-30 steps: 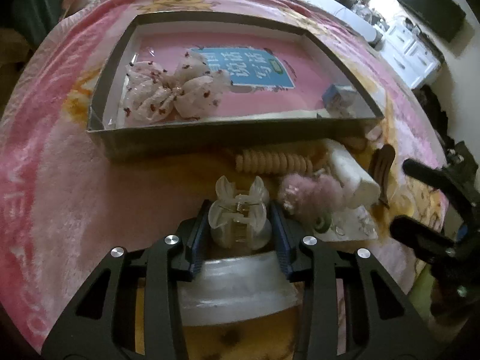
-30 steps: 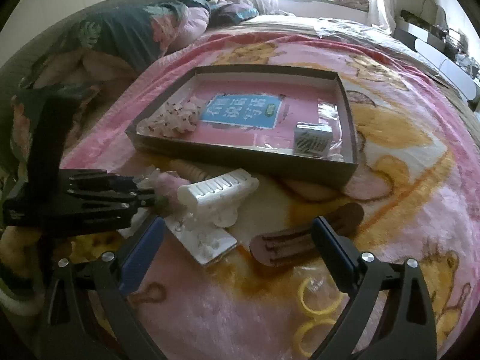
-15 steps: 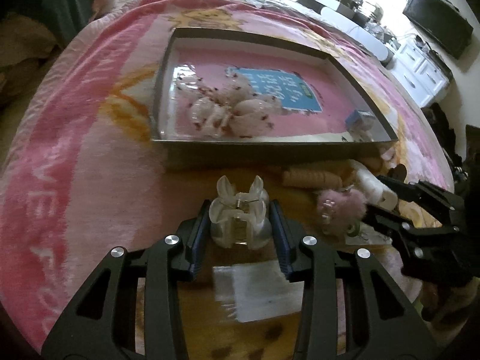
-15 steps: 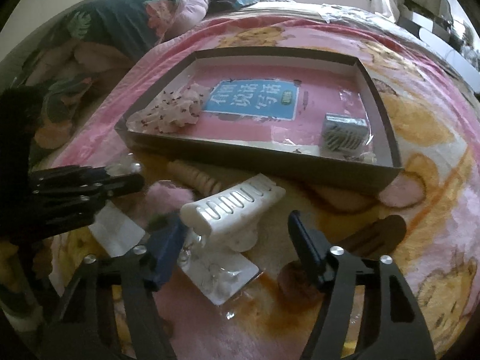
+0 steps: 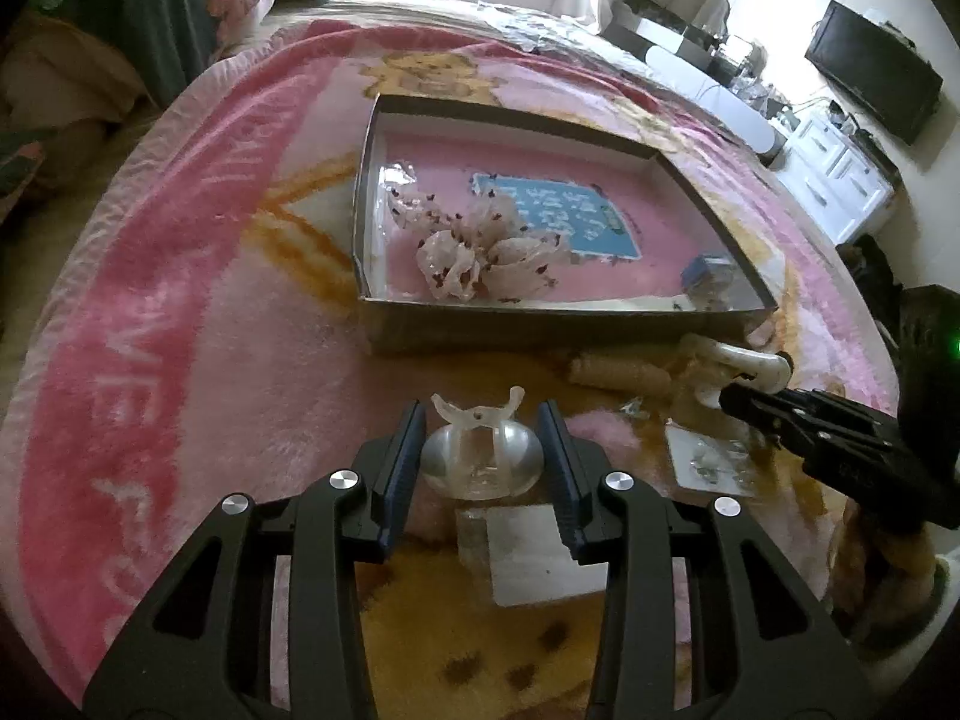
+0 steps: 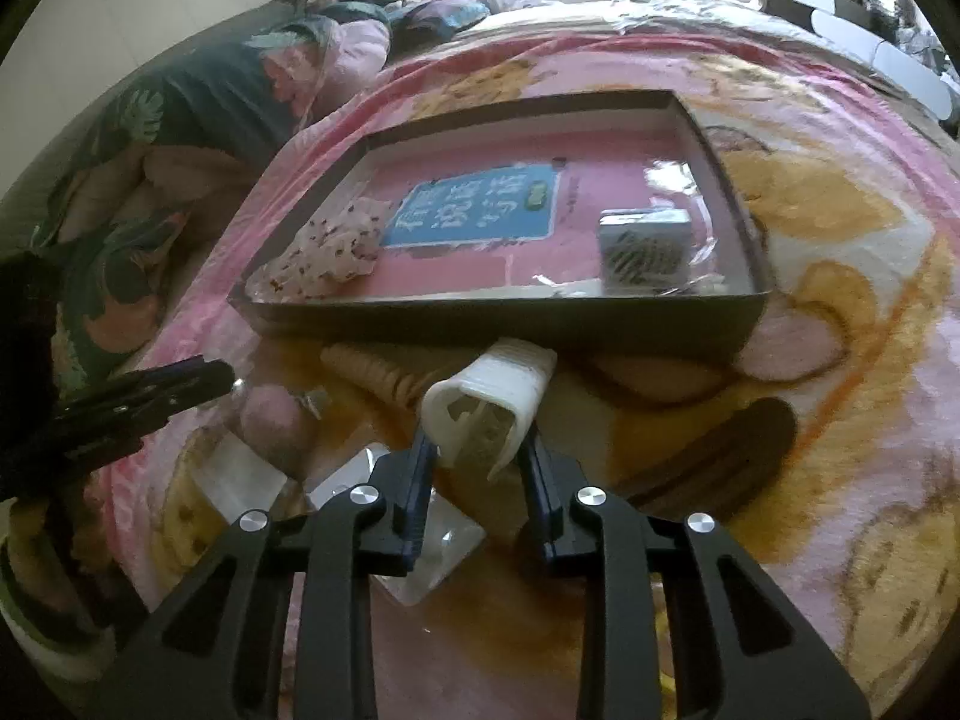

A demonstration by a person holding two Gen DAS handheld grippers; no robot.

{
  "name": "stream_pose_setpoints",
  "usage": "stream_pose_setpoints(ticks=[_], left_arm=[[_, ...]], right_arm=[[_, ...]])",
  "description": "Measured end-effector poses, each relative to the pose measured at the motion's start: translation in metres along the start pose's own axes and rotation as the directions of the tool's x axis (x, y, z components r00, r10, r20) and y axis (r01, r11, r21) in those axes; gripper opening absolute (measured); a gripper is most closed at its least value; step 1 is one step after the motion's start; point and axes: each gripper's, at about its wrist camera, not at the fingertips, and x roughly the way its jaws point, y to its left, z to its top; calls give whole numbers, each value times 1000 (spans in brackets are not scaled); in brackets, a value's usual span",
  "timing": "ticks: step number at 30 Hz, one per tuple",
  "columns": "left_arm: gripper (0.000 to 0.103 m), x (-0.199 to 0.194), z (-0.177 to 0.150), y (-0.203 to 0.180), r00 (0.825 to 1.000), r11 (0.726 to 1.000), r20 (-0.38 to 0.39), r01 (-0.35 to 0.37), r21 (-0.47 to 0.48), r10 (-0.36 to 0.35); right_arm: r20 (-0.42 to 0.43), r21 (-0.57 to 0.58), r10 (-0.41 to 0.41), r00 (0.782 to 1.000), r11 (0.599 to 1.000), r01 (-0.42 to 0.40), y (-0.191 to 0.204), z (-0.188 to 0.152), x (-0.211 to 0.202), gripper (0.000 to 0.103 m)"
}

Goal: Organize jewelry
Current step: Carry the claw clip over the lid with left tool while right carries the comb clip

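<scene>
My left gripper (image 5: 480,441) is shut on a clear plastic claw clip (image 5: 480,459) and holds it above the pink blanket, in front of the dark shallow box (image 5: 540,324). My right gripper (image 6: 477,450) has its jaws closing on a white claw clip (image 6: 486,402), and both pads touch its sides. The white claw clip (image 5: 750,360) and the right gripper (image 5: 756,405) also show at the right of the left wrist view. The left gripper (image 6: 198,378) shows at the left of the right wrist view. The box (image 6: 510,318) holds a spotted organza bow (image 5: 480,252) and a small carton (image 6: 645,246).
On the blanket before the box lie a beige spiral hair tie (image 6: 372,372), a pink fluffy bobble (image 6: 276,420), a brown hair clip (image 6: 720,450), an earring card (image 5: 708,456) and a white card (image 5: 540,546). Bedding is piled at the left.
The right gripper's jaws have come in from wide apart onto the white claw clip. The left gripper has risen and shifted with the clear clip still in it.
</scene>
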Motion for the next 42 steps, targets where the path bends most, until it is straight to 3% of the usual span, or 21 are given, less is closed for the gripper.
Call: stream_pose_setpoints(ticks=[15,19,29,42], left_arm=[[30,-26,-2,-20,999,1000,45,21,20,-22],[30,-29,2,-32,998,999,56,27,44,-29],[30,-25,21,-67,997,994,64,44,103,-51],[30,-3,57,-103,995,985,69,54,162,-66]], right_arm=[[129,52,27,991,998,-34,-23,-5,-68,24],[163,64,22,986,997,-33,-34,-6,-85,19],[211,86,15,977,996,-34,-51,1,-100,19],[266,54,13,964,998,-29,-56,34,-108,19]])
